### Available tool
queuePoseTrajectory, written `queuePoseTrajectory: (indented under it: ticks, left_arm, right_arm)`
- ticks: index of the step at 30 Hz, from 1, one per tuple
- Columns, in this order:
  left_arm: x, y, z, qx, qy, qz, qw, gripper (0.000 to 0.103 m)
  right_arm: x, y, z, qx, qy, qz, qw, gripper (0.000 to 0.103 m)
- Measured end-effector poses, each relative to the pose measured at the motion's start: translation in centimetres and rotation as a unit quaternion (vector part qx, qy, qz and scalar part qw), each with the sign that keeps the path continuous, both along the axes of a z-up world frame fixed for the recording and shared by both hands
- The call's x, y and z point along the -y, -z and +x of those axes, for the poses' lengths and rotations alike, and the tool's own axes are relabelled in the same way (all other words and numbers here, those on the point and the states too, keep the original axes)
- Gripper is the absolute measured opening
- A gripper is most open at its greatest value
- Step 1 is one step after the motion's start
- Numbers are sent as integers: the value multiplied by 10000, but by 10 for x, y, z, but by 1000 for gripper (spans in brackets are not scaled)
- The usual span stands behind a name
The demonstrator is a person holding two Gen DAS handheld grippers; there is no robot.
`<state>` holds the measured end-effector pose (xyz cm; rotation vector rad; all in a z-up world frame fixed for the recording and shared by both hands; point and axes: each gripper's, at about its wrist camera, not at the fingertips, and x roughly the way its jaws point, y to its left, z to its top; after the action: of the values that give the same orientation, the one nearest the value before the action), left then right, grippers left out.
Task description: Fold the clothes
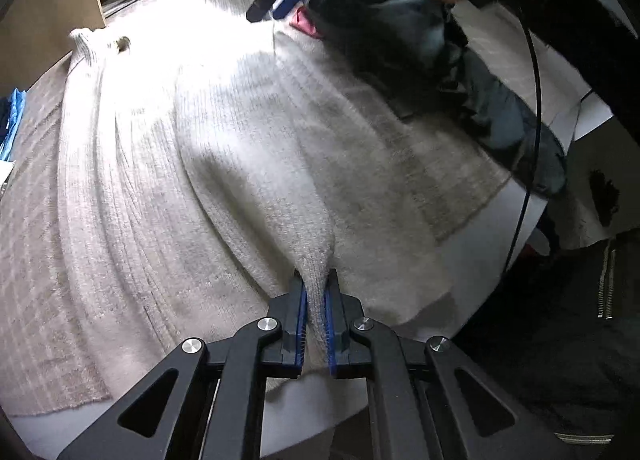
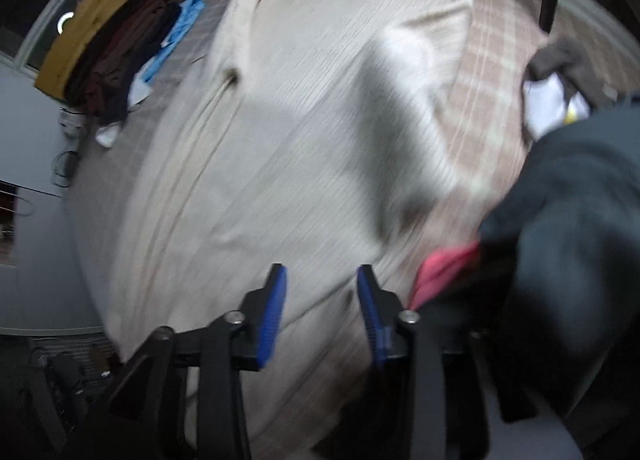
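Note:
A cream ribbed knit sweater lies spread on a plaid blanket. My left gripper is shut on a pinched-up fold of the sweater near its close edge, and the knit runs between the blue pads. At the sweater's far side the right gripper shows as a blurred black and blue shape. In the right wrist view the sweater fills the middle, one sleeve folded across it. There my right gripper hovers open over the sweater, its blue pads apart with nothing pressed between them.
A pink garment and a heap of dark clothes lie at the sweater's right side. Dark red folded clothes, a light blue cloth and a wooden board sit at the far left. A black cable hangs at right.

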<state>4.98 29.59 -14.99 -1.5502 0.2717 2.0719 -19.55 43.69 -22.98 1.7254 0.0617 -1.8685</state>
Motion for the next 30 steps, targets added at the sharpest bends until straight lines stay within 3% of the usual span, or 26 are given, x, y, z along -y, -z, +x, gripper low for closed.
queuePoseTrajectory:
  ticks: [5,7,14,20,22,23,24,28,30]
  left_arm:
    - [1,-8,-1,-64,45,44,10000,7]
    - [-1,-10,-1,-81,102,-22,9999,7]
    - [-15,9,-14,-112,178,-117,9997,7]
    - [-19,9,-14,-125,287,-114,9994,7]
    - [-21,8,-13,-154,355,-161,9991,7]
    - [-22,8,-12,-174,393,-196,9989,7]
    - [-23,7,-12,-193,432,-231,9986,7]
    - [-37,6,-8,-172,674,-204,9974,10]
    - [-48,13,-7,-19,737,-169,9971,21]
  right_arm:
    - [0,19,13,214,113,29,9997,38]
    - [-5,17,9,229,352,-179,9990,38]
    - [2,0,12,-39,298,-145,9994,38]
    - [5,16,5,169,317,-62,9993,38]
    - [6,14,7,-23,227,-35,9997,31]
    - [6,13,7,-117,148,-10,9998,15]
    - [7,12,7,-155,67,-27,9999,9]
    - [-3,1,5,-395,-163,36,9991,6]
    - [-8,-7,7,-625,-249,225,9975,5]
